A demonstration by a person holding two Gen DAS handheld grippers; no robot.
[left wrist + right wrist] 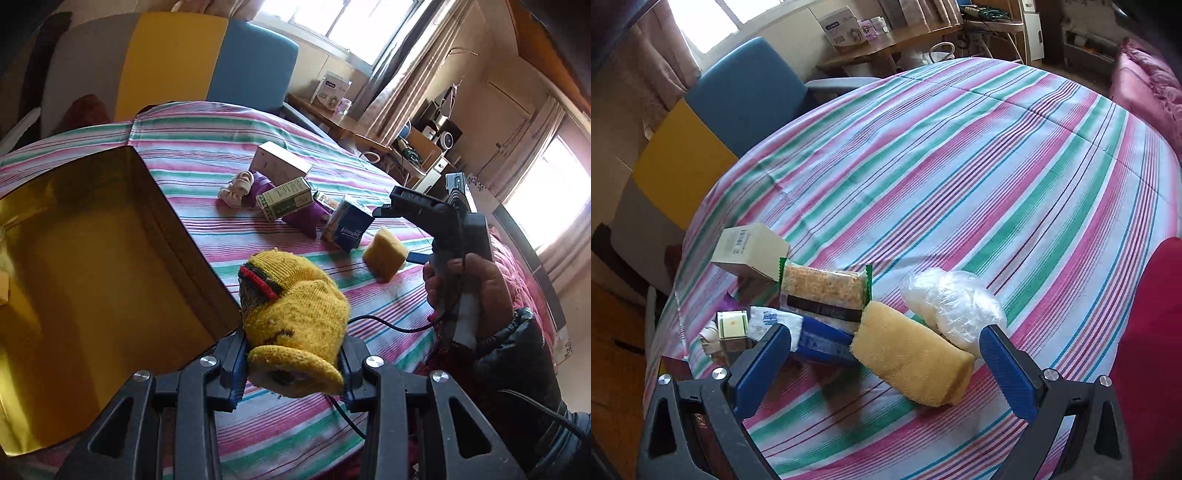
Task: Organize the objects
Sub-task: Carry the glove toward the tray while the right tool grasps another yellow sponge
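My left gripper (293, 363) is shut on a yellow knitted glove (295, 314) and holds it just past the right edge of an open box with a gold lining (92, 266). My right gripper (886, 354) stands open above the striped cloth, its blue pads (1010, 373) on either side of a yellow sponge (912, 362) without touching it. In the left wrist view the right gripper (397, 236) hovers beside that sponge (386, 253), held by a hand. A blue tissue pack (816, 338), a wrapped snack bar (823, 291) and a clear plastic bag (956, 306) lie close to the sponge.
On the striped bedcloth (960, 166) lie a beige carton (750, 253), a small green-and-white box (286, 197), purple cloth (306, 218) and a white baby shoe (236, 188). A blue, yellow and grey chair (177, 62) stands behind. A black cable (388, 325) trails across the cloth.
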